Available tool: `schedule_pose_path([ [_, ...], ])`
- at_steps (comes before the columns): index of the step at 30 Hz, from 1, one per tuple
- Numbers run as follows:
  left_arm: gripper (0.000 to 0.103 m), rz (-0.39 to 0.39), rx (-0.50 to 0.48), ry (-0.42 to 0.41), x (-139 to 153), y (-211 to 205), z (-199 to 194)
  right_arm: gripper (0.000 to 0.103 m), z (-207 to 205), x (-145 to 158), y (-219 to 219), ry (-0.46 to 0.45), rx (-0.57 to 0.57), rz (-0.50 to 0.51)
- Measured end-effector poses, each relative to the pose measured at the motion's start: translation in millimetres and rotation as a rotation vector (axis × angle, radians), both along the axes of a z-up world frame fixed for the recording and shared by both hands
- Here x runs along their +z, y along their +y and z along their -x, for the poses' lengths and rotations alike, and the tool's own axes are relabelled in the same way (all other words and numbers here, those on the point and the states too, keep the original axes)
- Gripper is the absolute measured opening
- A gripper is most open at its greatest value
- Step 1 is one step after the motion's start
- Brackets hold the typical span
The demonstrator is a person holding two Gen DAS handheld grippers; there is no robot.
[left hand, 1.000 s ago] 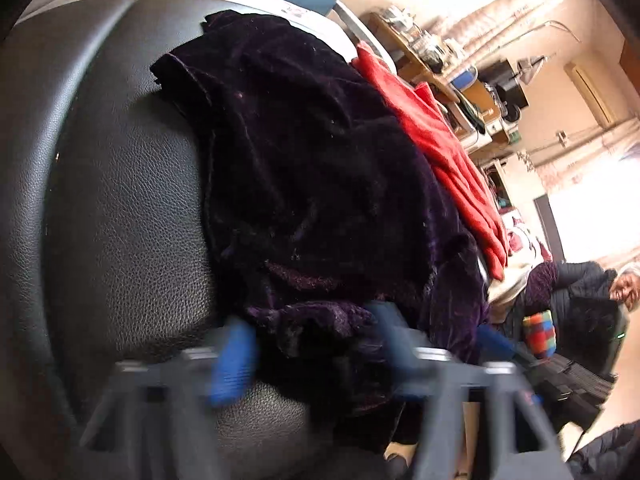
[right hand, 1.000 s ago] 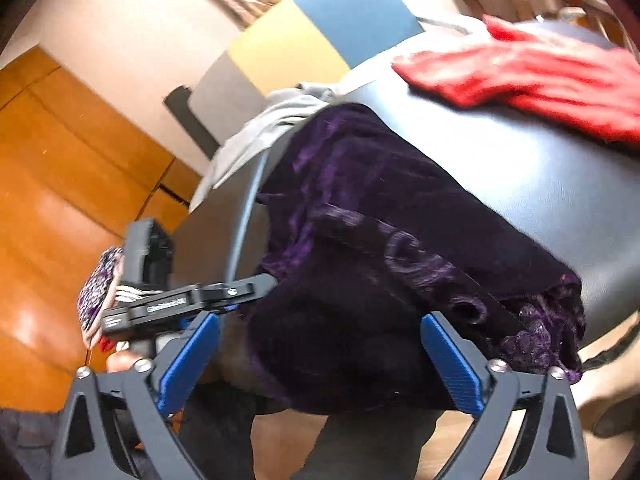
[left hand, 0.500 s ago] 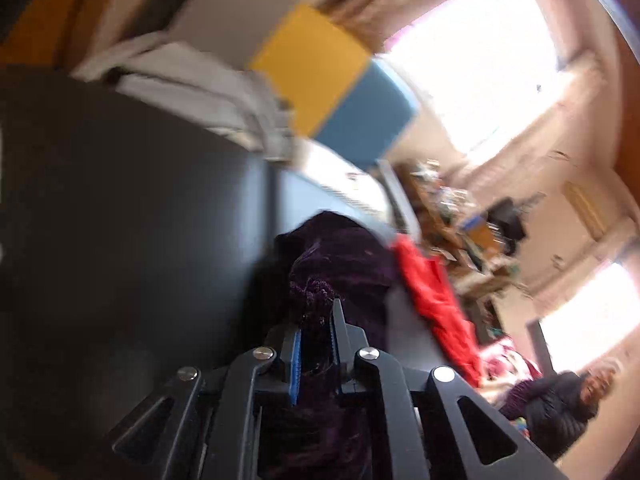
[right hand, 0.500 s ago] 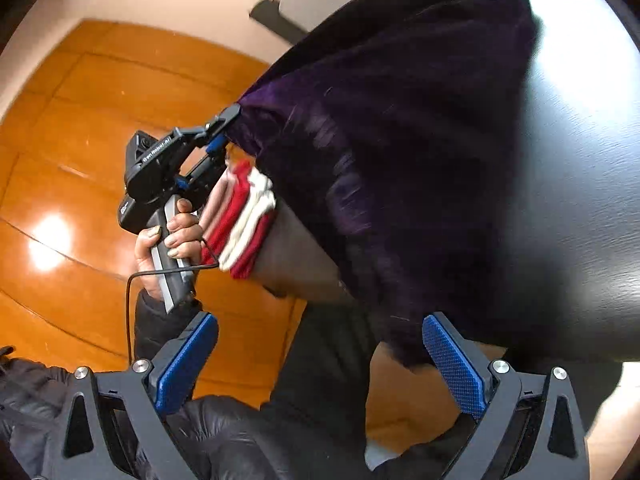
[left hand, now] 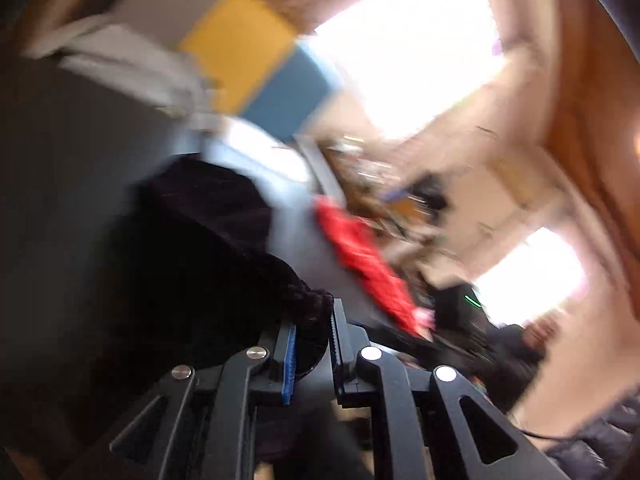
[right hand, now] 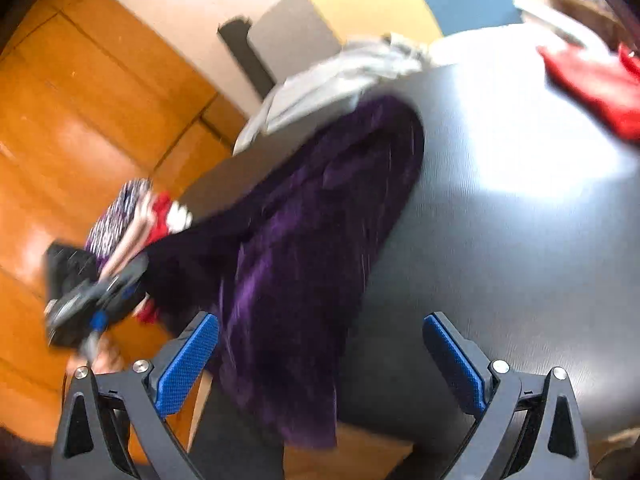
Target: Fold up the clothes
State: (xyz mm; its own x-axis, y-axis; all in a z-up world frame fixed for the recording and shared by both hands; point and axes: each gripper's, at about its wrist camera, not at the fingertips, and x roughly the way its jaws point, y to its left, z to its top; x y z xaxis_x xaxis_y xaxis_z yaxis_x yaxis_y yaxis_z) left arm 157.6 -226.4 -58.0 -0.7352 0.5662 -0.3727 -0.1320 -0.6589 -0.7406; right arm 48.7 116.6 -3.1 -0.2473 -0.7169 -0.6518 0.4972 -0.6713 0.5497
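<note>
A dark purple velvet garment [right hand: 320, 232] hangs over the near edge of a black leather table [right hand: 520, 248]. My left gripper [left hand: 312, 344] is shut on a bunched edge of the purple garment [left hand: 208, 248]; it also shows at the left of the right wrist view [right hand: 104, 300], holding the cloth off the table's edge. My right gripper [right hand: 320, 360] is open and empty, with the hanging cloth between its blue pads [right hand: 186, 364]. A red garment [right hand: 592, 80] lies on the table's far right, also in the left wrist view [left hand: 368, 264].
A grey-white garment [right hand: 340, 76] lies at the table's far edge. Behind it is a panel of grey, yellow and blue [right hand: 360, 4]. Orange wooden cabinets [right hand: 80, 120] stand at the left. A cluttered shelf [left hand: 384, 184] and a seated person [left hand: 520, 344] are at the far right.
My left gripper closed on the purple garment's edge and pulled it off the table's side. The right gripper stayed open and swung back toward the table. Both views are motion-blurred.
</note>
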Motion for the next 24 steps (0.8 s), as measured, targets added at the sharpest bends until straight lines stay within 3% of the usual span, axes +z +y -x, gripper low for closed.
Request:
schedule_pose_path([
  [3, 0.011, -0.045, -0.097, 0.024, 8, 29, 26, 0.103, 8, 13, 11, -0.003, -0.064, 0.123],
  [5, 0.011, -0.036, -0.096, -0.02, -2, 34, 40, 0.103, 8, 18, 16, -0.015, -0.043, 0.176],
  [8, 0.011, -0.105, -0.102, -0.053, -7, 36, 59, 0.103, -6, 11, 18, 0.02, 0.002, 0.088],
  [10, 0.011, -0.123, -0.115, -0.042, 6, 34, 77, 0.103, -15, 5, 18, 0.039, 0.029, 0.032],
  [14, 0.011, -0.144, -0.241, 0.017, 45, 63, 112, 0.103, -21, -22, 18, -0.034, 0.016, 0.033],
  [16, 0.016, -0.099, -0.291, 0.006, 62, 82, 135, 0.103, -14, -34, 21, -0.089, -0.029, 0.042],
  [18, 0.024, -0.022, -0.277, -0.03, 71, 89, 146, 0.103, -4, -43, 26, -0.134, -0.091, 0.032],
  [24, 0.034, 0.045, -0.142, -0.08, 51, 35, 130, 0.103, 11, -62, 60, -0.165, -0.203, 0.029],
])
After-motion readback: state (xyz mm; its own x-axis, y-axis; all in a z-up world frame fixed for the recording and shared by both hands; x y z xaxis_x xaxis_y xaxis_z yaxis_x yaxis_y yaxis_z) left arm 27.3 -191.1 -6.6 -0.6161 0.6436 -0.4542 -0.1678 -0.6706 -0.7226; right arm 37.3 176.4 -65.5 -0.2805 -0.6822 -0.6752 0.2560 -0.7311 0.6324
